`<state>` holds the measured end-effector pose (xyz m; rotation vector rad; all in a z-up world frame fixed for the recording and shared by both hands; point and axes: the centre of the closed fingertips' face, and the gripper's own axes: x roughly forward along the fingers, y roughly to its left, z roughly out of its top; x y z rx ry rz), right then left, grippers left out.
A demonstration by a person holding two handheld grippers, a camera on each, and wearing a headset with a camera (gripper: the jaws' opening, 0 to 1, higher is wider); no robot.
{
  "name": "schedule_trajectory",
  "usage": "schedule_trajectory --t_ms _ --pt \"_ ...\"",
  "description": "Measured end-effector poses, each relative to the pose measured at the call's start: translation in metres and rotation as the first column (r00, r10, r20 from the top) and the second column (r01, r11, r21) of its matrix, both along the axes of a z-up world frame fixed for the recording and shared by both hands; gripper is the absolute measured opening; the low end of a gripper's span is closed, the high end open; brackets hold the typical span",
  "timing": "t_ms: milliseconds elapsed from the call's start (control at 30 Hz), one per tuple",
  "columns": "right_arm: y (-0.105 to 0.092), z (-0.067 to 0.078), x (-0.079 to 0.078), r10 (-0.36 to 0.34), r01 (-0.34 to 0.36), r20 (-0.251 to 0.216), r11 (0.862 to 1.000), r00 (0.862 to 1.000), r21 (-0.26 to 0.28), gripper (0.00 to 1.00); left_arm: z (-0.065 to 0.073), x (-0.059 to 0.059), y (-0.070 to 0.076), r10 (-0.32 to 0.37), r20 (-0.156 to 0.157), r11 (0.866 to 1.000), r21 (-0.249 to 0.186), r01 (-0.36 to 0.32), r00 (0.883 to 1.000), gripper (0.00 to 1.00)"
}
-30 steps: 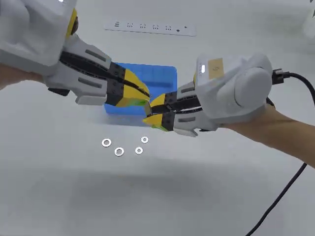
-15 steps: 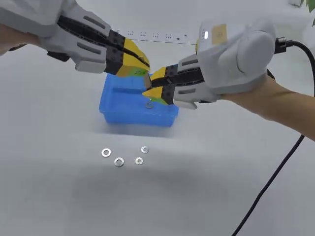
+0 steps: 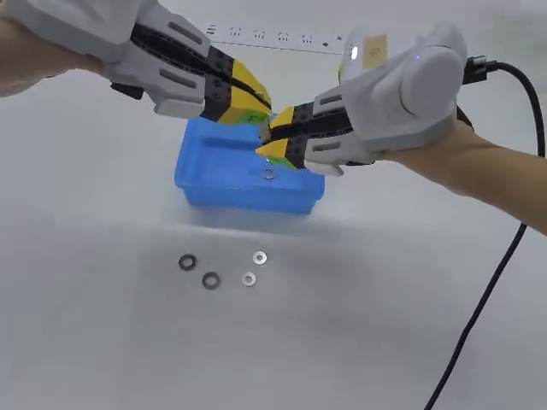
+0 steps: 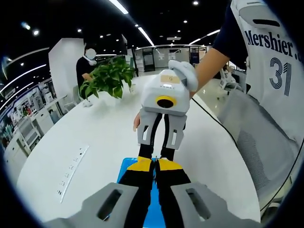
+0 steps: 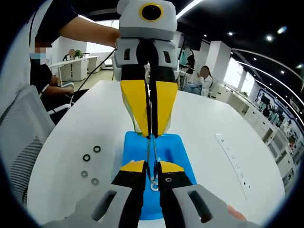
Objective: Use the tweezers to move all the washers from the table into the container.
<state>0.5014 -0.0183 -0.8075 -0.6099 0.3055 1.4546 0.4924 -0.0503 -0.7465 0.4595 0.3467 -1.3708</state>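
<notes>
Thin metal tweezers (image 5: 151, 154) run from my left gripper (image 3: 256, 120) down between the jaws of my right gripper (image 3: 272, 141). Both grippers are shut on them, tip to tip, above the blue container (image 3: 218, 166). The tweezers' tip pinches a small washer (image 3: 269, 173), which hangs over the container's inside; the right gripper view has this washer (image 5: 154, 186) low between my right gripper (image 5: 152, 166) jaws. Several washers (image 3: 210, 280) lie on the white table in front of the container. In the left gripper view my left gripper (image 4: 155, 164) faces the right one.
A white power strip (image 3: 273, 38) lies behind the container. The right gripper's black cable (image 3: 504, 248) trails down the right side. Bare white table (image 3: 359, 342) spreads around the loose washers. A potted plant (image 4: 107, 78) and people are far off.
Both grippers, still joined on the tweezers, have moved from the container's front edge to above its inside, carrying the washer. The washers on the table have not moved.
</notes>
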Motion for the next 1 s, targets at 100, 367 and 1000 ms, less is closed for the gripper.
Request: schedule_trajectory --t_ms 100,367,1000 --pt "0.003 -0.011 0.003 0.003 -0.003 -0.008 1.000 1.000 -0.014 0.11 -0.010 0.006 0.003 0.010 -0.023 1.000 0.002 -0.010 1.000 0.06" --pt "0.000 -0.032 0.006 0.005 -0.007 -0.037 0.999 0.999 -0.043 0.11 -0.031 0.011 0.004 0.021 -0.059 1.000 -0.002 -0.021 0.998 0.06" --pt "-0.006 -0.026 0.005 -0.030 0.029 -0.032 0.999 0.999 -0.038 0.12 -0.023 0.011 -0.002 0.022 -0.035 1.000 -0.001 -0.022 0.999 0.06"
